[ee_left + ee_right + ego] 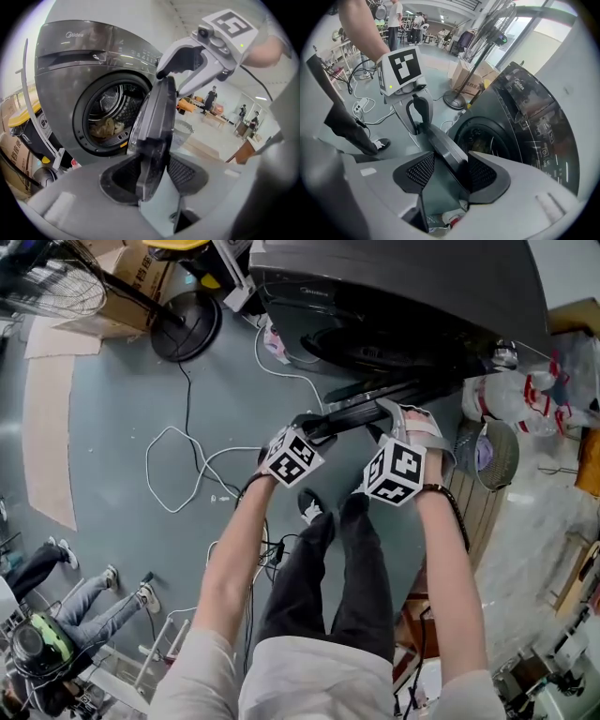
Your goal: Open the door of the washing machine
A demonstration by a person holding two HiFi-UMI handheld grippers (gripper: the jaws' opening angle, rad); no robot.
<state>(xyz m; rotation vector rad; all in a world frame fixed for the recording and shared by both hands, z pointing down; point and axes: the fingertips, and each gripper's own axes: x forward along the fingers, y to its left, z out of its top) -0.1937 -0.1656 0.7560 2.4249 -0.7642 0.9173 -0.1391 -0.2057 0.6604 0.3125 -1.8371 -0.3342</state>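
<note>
A dark grey front-loading washing machine (394, 296) stands ahead with its round door (375, 409) swung partly out from the drum opening (110, 117). In the left gripper view the door's edge (157, 122) fills the space between the pads of my left gripper (152, 173), which is shut on it. My right gripper (447, 171) straddles the same door (445, 150); the door lies against one pad with a gap on the other side, so it is open. Each gripper shows in the other's view, astride the door rim: the right (176, 82), the left (417, 117).
Some laundry (107, 127) lies inside the drum. A fan's round base (186, 326) and a cardboard box (131, 277) stand to the machine's left. A white cable (178, 465) loops over the floor. A basket (492, 451) sits at the right. People sit at lower left (56, 615).
</note>
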